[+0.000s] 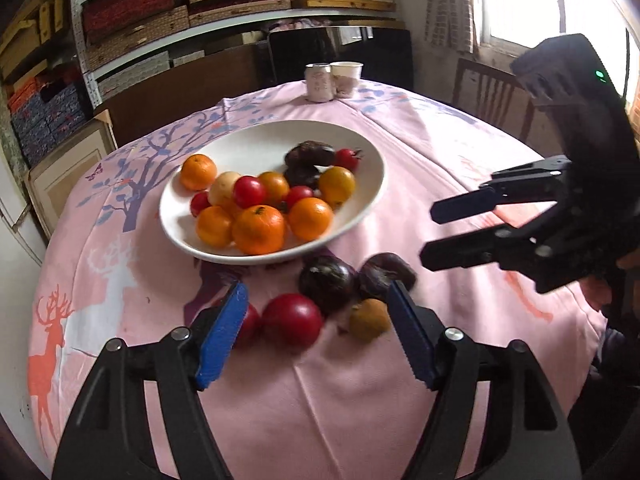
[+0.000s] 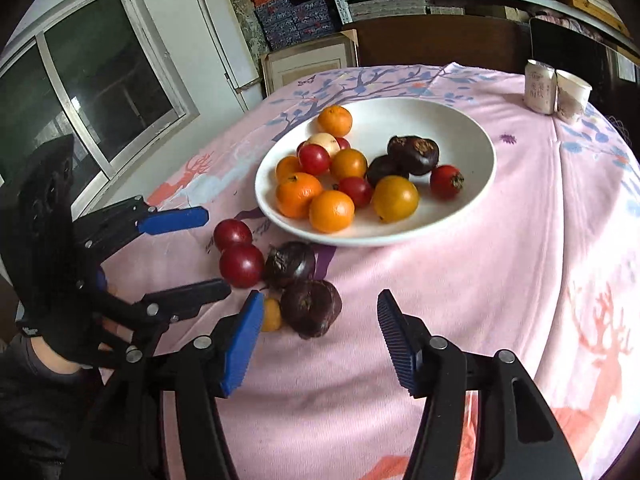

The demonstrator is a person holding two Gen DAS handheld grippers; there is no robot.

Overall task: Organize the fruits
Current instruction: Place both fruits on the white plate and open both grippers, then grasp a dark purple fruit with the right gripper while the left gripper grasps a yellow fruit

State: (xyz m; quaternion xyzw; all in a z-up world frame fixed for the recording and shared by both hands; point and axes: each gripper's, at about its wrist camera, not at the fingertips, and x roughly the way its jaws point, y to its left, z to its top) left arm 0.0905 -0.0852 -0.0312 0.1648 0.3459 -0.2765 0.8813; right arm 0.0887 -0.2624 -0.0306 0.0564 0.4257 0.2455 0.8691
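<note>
The left hand-held gripper (image 1: 316, 334) hung with jaws apart and empty, a loose red fruit (image 1: 292, 320) on the bench (image 1: 400, 420) lying just ahead between its fingers. The right hand-held gripper (image 2: 320, 336), also apart and empty, had a dark fruit (image 2: 311, 308) just ahead toward its left finger. Beyond both sat the white bowl (image 1: 360, 136).

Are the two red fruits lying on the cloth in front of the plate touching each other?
Touching. In the right wrist view the farther red fruit and the nearer red fruit press together with no cloth visible between them.
</note>
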